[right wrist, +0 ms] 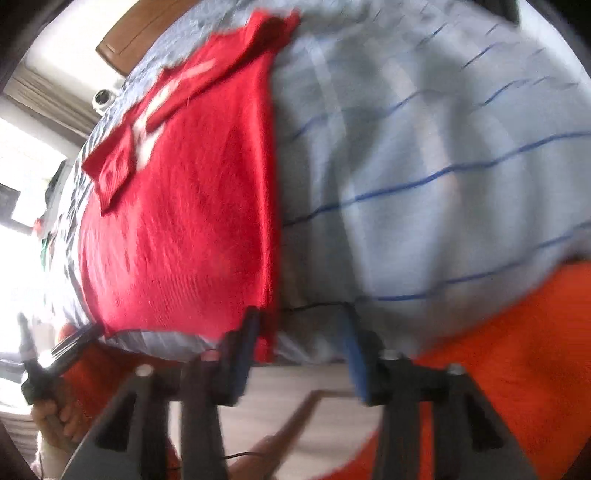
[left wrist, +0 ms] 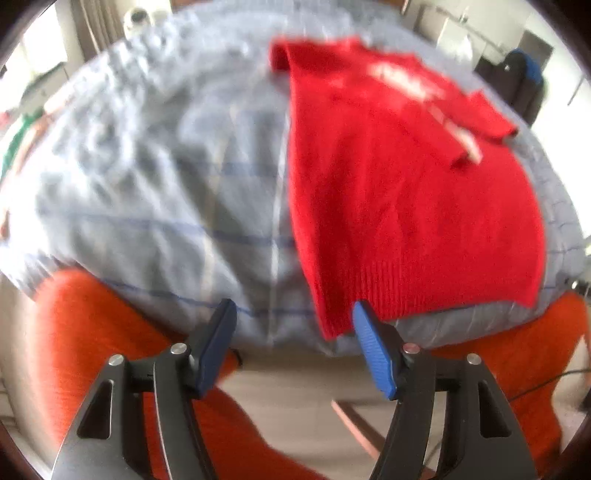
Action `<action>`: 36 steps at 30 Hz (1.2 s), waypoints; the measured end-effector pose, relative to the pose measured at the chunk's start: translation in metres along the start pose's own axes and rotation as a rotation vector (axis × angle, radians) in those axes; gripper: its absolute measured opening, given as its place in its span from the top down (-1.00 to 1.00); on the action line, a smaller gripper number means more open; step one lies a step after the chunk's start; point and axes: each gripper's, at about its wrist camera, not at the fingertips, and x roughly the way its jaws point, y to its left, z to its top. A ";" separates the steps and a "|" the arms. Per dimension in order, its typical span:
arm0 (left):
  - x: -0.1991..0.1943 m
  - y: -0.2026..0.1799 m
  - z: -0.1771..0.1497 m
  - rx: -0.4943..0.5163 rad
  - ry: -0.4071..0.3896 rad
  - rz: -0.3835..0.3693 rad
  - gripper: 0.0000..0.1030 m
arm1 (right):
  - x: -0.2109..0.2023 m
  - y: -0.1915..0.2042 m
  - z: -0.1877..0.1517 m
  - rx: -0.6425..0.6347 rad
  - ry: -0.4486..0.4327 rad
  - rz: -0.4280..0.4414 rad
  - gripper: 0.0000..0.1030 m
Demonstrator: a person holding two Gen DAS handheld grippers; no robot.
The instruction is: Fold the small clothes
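Observation:
A small red knit sweater (left wrist: 406,192) lies flat on a bed with a pale blue checked cover (left wrist: 166,192), both sleeves folded in over its chest. My left gripper (left wrist: 293,314) is open and empty, just off the bed's near edge, its right finger (left wrist: 373,354) beside the sweater's ribbed hem corner. In the right wrist view the sweater (right wrist: 184,221) lies at the left. My right gripper (right wrist: 301,328) is open, its fingers on either side of the hem's right corner. Both views are blurred by motion.
The person's orange trouser legs (left wrist: 92,350) stand against the bed's near edge, with pale floor (left wrist: 295,406) between them. The left gripper and hand (right wrist: 48,387) show at the lower left of the right wrist view. A wooden headboard (right wrist: 136,33) is at the far end.

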 end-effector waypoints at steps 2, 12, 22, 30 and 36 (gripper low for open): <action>-0.016 -0.001 0.015 0.017 -0.092 0.046 -0.38 | -0.027 0.013 0.018 -0.144 -0.106 -0.119 0.10; 0.026 0.022 0.047 -0.062 -0.274 0.196 -0.54 | 0.024 0.170 0.124 -0.734 -0.228 0.050 0.11; 0.033 0.045 0.039 -0.111 -0.199 0.206 -0.53 | 0.065 0.147 0.173 -0.490 -0.216 0.057 0.88; 0.032 0.038 0.035 -0.102 -0.198 0.207 -0.53 | -0.050 -0.092 0.211 0.029 -0.442 -0.168 0.88; 0.038 0.029 0.032 -0.079 -0.176 0.236 -0.53 | -0.053 -0.190 0.177 0.231 -0.414 -0.235 0.88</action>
